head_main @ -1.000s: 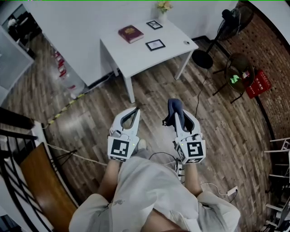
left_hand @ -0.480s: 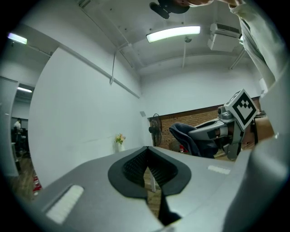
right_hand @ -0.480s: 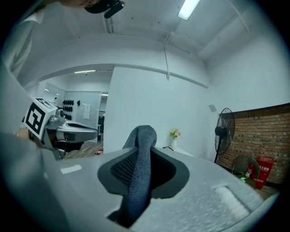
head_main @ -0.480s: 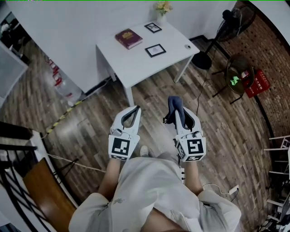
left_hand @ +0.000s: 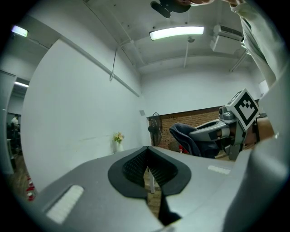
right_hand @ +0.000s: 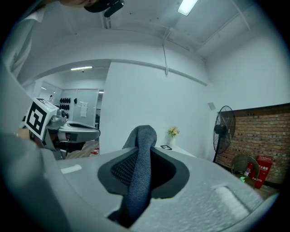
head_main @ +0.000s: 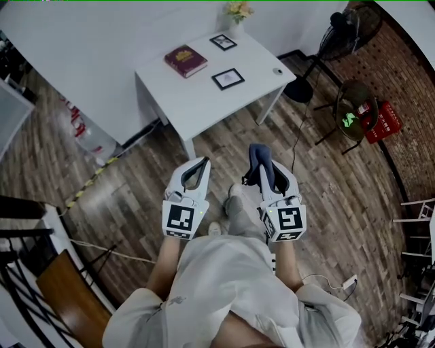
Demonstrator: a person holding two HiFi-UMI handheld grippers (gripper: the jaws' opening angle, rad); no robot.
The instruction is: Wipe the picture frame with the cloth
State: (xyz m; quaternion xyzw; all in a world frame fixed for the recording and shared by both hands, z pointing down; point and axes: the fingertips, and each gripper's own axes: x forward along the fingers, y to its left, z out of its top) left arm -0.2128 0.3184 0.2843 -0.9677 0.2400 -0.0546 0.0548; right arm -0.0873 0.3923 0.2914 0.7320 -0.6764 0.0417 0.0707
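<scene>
Cloth clamped in right gripper, short of the white table.
Shows the right gripper [head_main: 265,168] [right_hand: 144,154] closed on a dark grey cloth [head_main: 256,156] [right_hand: 139,174], with the fabric pinched between the pads and standing up past the fingertips. Shows the left gripper [head_main: 201,165] [left_hand: 147,152] just to the left at the same height, fingertips brought together and nothing held between them. Places both grippers over the wooden floor [head_main: 136,197], close in front of the person's torso, near side of the white table [head_main: 197,102]. Locates the picture frame [head_main: 228,79] lying flat near the table's middle, a second picture frame [head_main: 223,42] farther back beside a vase of flowers [head_main: 236,11] at the far edge, and a red book [head_main: 185,61] left of the frames. Puts the cloth well apart from both frames.
</scene>
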